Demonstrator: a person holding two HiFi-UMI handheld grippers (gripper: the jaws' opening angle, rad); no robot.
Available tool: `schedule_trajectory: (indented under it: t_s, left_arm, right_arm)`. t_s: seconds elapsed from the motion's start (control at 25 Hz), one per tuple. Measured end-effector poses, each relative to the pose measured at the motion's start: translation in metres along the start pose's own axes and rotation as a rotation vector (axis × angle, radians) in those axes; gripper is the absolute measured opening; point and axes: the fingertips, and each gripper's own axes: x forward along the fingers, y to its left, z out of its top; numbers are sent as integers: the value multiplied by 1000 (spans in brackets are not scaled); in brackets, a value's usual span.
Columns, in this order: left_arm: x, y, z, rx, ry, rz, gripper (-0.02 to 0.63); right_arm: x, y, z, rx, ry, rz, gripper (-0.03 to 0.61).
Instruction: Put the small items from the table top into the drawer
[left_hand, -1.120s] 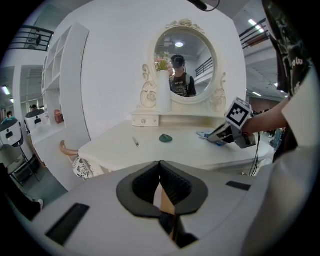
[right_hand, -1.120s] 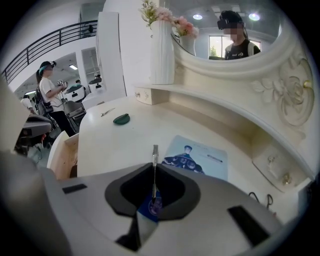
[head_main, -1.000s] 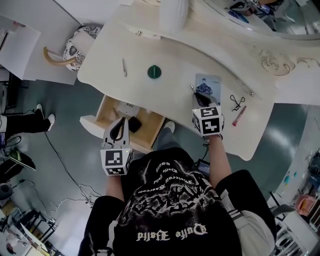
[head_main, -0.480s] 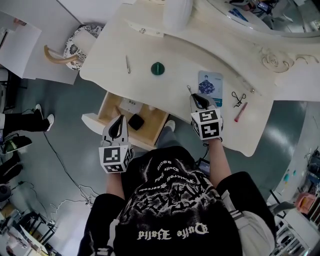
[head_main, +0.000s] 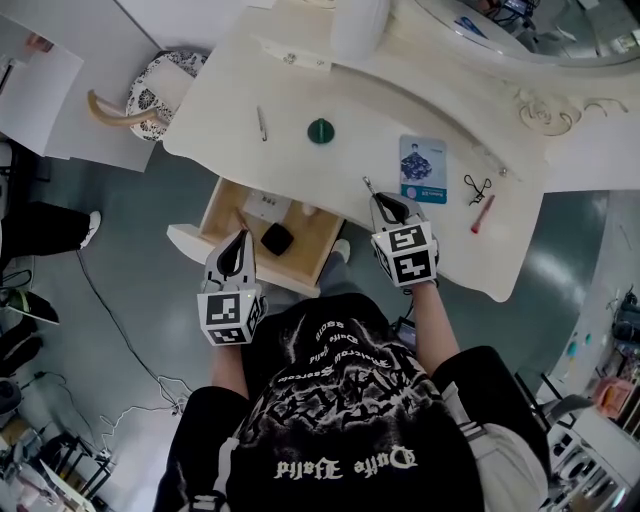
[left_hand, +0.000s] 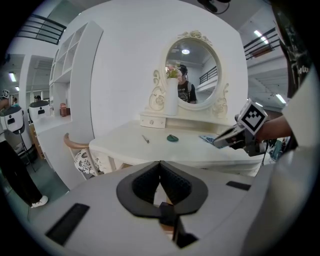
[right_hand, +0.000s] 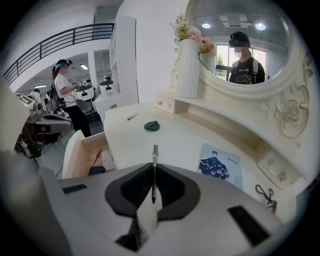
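Thin metal stick (right_hand: 154, 170) pinched between the pads of the right gripper (head_main: 386, 207), lying along the jaws with its tip poking out past them. Held over the table (head_main: 300, 80) edge, just right of the open drawer (head_main: 190, 243). Not yet over the drawer (close, though).

Left gripper (head_main: 238, 252) pressed together on nothing, hovering over the drawer's front edge, just beside a black block (head_main: 275, 239) lying inside. Toward the drawer's back, a white box (head_main: 265, 207). Bare wood between the block and the drawer's right wall, so some room there.

Beyond the drawer, on the tabletop: a second thin stick (head_main: 261, 123) past its left half and a green round piece (head_main: 320, 131) past its right corner. Farther right of the drawer, a printed card (head_main: 422, 169), then a black eyelash curler (head_main: 477, 186) and a pink stick (head_main: 482, 213) near the far table edge. Open floor in front of the drawer, and a patterned chair (head_main: 150, 85) off to its left.
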Motion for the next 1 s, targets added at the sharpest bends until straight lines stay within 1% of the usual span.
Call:
schedule_trajectory:
  t_s: [0.32,0.56,0.76,1.0]
  left_arm:
    - [-8,14,-6,-5,-8,-32,15]
    - [-10,19,-7,3,-10,-75,15]
    - [-7,23,-6,4,-10,-105,15]
    - [-6,24,-10,25,6,-139,15]
  right_arm:
    - [-5,33,-3,-4,5,5,32]
    - [-10,57,-7,-10,16,8,32]
    - [-8,67,-14,25,26,8,32]
    - [-2,93,-22,22,53,43,32]
